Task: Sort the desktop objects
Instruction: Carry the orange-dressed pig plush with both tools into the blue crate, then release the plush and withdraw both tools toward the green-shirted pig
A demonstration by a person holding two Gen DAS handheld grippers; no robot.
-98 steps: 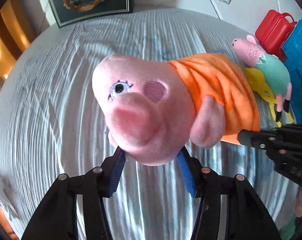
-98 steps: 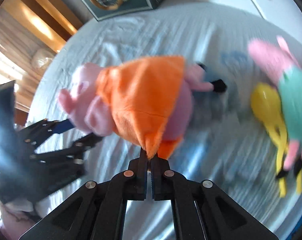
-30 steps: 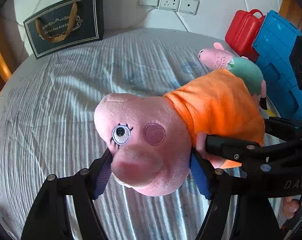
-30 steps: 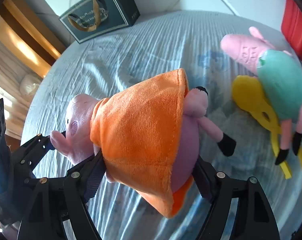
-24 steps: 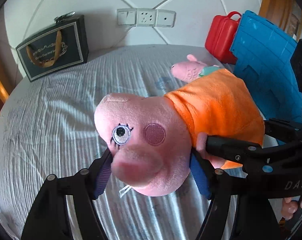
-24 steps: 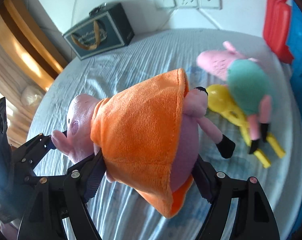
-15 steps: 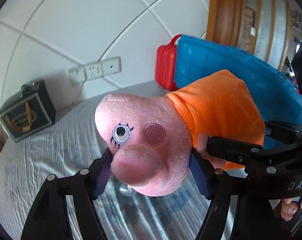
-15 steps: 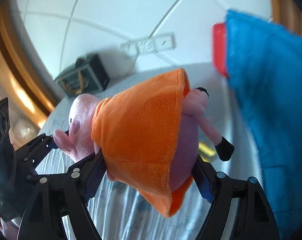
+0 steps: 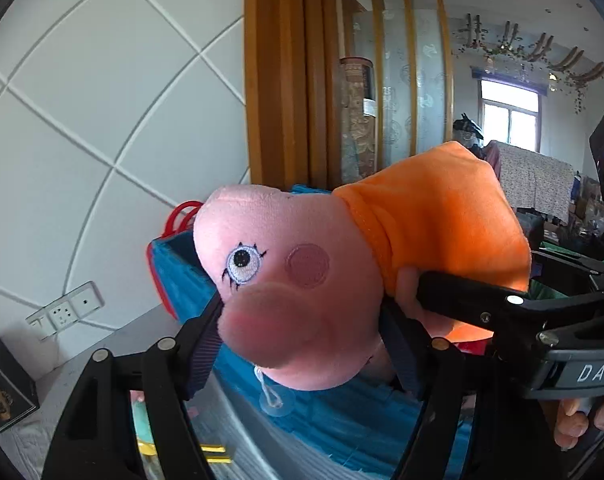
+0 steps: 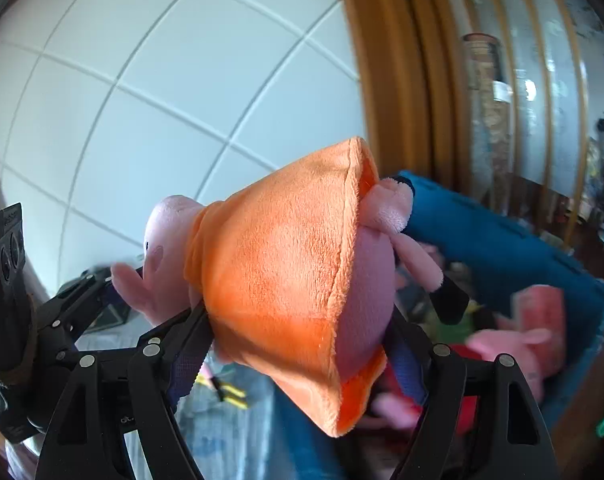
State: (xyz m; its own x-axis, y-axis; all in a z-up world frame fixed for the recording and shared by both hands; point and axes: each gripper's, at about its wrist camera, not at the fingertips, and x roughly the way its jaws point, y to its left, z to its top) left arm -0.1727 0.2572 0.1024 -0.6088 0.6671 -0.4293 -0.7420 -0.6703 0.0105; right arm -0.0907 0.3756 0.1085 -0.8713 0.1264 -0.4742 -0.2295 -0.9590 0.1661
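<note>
A pink plush pig in an orange dress (image 9: 302, 280) is held in the air by both grippers. My left gripper (image 9: 305, 344) is shut on its head. My right gripper (image 10: 298, 344) is shut on its dressed body (image 10: 278, 264), and its black arm shows at the right of the left wrist view (image 9: 481, 300). The plush hangs over the rim of a blue storage bin (image 10: 501, 240), also seen in the left wrist view (image 9: 325, 420). Inside the bin lie other pink plush toys (image 10: 513, 344), blurred.
A white panelled wall (image 9: 102, 120) with sockets (image 9: 66, 312) stands behind. A red case (image 9: 182, 216) peeks out behind the bin. A dark gift box (image 9: 2, 392) sits at the far left on the striped cloth (image 9: 42, 448). Wooden posts (image 9: 286, 72) rise behind.
Both grippers have lifted the plush off the cloth and carried it right and up, from above the table to above the blue bin. Both grips are unchanged.
</note>
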